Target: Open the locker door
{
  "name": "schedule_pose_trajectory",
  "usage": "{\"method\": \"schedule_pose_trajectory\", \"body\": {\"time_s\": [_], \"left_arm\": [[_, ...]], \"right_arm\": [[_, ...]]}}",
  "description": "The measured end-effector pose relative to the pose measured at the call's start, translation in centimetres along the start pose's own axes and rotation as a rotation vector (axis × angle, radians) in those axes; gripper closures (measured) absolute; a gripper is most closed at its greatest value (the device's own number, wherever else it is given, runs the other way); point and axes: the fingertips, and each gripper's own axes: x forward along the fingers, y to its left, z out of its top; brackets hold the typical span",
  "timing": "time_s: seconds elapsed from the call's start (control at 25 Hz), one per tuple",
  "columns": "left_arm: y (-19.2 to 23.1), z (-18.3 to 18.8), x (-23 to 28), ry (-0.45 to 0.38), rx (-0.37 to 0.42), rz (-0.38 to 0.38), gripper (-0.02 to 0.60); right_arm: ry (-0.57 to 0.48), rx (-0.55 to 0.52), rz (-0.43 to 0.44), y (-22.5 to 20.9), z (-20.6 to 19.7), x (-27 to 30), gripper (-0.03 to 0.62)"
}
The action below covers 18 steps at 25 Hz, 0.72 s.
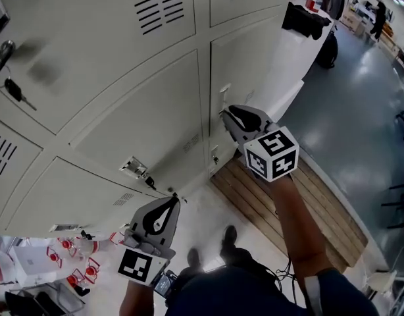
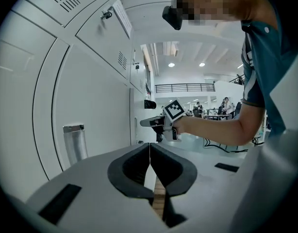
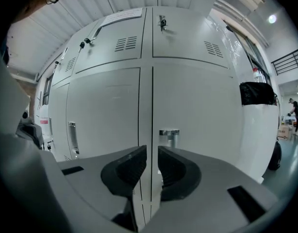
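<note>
A bank of pale grey lockers fills the head view. The lower right locker door (image 1: 254,64) (image 3: 202,101) is closed and carries a small metal handle (image 1: 223,91) (image 3: 169,132) at its left edge. My right gripper (image 1: 224,114) (image 3: 152,154) (image 2: 145,122) points at that door just below the handle, short of touching it, jaws a narrow gap apart with nothing between them. My left gripper (image 1: 175,200) (image 2: 149,147) hangs lower and to the left, jaws pressed together and empty, near the neighbouring door's handle (image 1: 134,168) (image 2: 75,142).
Keys (image 1: 11,87) hang from a lock on an upper left door. A wooden pallet (image 1: 287,203) lies on the floor beside the lockers. A black bag (image 1: 307,18) sits on top of them. Red-and-white items (image 1: 70,255) lie low left. The person's shoes (image 1: 208,249) stand below.
</note>
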Motion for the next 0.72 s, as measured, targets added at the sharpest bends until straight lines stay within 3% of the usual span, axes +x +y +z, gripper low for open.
{"method": "schedule_pose_trajectory", "body": {"time_s": [0.12, 0.72], "left_arm": [[0.4, -0.8, 0.3, 0.023, -0.016, 0.018, 0.565], [1.2, -2.5, 1.5, 0.053, -0.037, 0.015, 0.565]], "right_arm": [[0.015, 0.006, 0.012, -0.4, -0.8, 1.8, 0.437], [0.026, -0.036, -0.075, -1.8, -1.8, 5.2, 0.442]]}}
